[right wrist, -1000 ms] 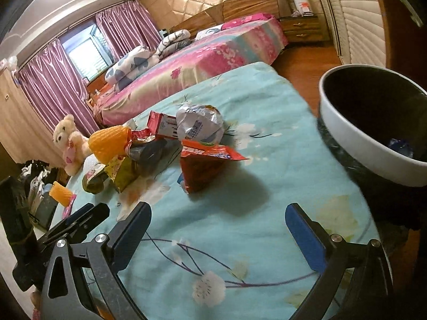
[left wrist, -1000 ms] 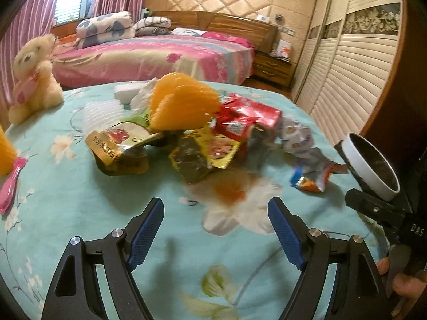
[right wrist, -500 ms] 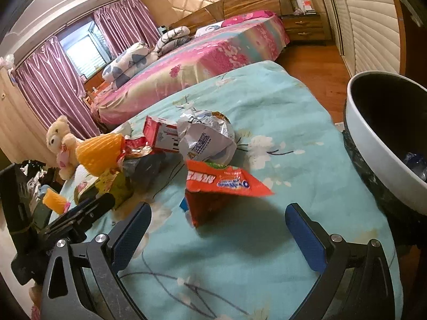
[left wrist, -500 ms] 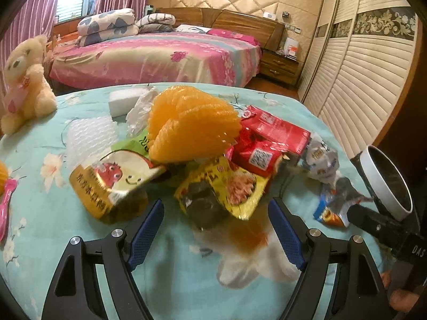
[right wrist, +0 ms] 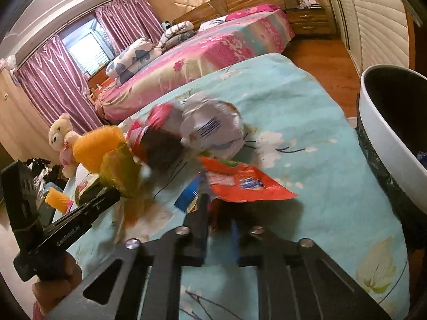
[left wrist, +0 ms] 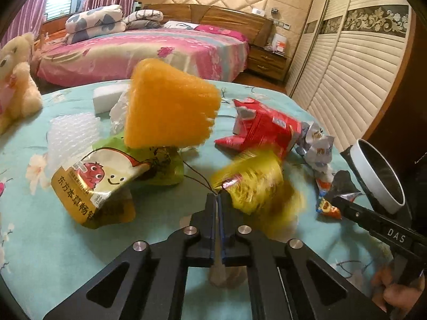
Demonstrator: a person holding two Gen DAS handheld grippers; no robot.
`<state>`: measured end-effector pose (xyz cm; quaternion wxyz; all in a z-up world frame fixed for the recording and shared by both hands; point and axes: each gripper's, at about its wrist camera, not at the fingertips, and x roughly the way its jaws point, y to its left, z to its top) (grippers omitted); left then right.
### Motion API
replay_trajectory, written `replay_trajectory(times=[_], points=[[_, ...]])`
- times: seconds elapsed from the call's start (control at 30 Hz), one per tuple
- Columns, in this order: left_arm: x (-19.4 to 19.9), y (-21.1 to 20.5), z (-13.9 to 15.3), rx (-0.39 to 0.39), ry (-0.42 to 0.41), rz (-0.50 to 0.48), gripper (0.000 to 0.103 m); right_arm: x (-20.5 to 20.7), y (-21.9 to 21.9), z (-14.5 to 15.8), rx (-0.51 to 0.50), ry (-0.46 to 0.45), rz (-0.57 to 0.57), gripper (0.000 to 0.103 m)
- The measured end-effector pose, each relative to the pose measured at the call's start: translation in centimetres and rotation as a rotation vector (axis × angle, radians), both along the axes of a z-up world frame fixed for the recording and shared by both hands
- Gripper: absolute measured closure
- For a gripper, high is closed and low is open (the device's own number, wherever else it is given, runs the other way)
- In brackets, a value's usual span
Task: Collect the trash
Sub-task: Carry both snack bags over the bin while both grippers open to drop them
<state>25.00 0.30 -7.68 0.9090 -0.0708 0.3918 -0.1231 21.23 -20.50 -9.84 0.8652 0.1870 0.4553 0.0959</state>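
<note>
The table wears matt turquoise cloth printed with flowers. The yellow wrapper and red packet are glossy crinkled foil. The orange netting looks soft and foamy, the bubble wrap clear plastic. The left gripper is matt black metal with shiny rivets. The teddy bear is fuzzy plush.

open: bare worktop beside bin | blocked: wrapper pile, orange foam net mid-worktop | teddy far edge
</note>
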Motion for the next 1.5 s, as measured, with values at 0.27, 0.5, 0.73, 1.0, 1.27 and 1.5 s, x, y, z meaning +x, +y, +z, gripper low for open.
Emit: replay_trajectory(times=[0.27,0.5,0.73,1.0,1.27,1.5], points=[[-2.0,-0.1,0.4,-0.004,-0.032,-0.039,0.103,-1.8,-0.2,1.5,-0.005,-0.053,0.015,0.099],[-3.1,-0.9,1.1,-0.021,-0.047,-0.089,0.103,-3.0,-1.8,3.1,-0.006,-0.089,-0.014,0.099],[-3.3,-2.9,1.9,-0.027,-0.065,-0.14,0.103,-4.3,-4.1,3.8,-0.014,-0.102,-0.062,0.099],[-2.8,-6.1,2.4,-0.024,-0.076,-0.207,0.103,-5.8,-7.7,4.4,-0.028,-0.109,-0.138,0.099],[-1.9,-9.6,2.9,-0.026,-0.089,-0.261,0.103,-7.0,-11.2,5.0,-0.04,-0.12,-0.203,0.099],[-1.1,-12.2,3.2,-0.023,-0.1,-0.296,0.103,-7.1,-13.8,5.3,-0.048,-0.125,-0.238,0.099]])
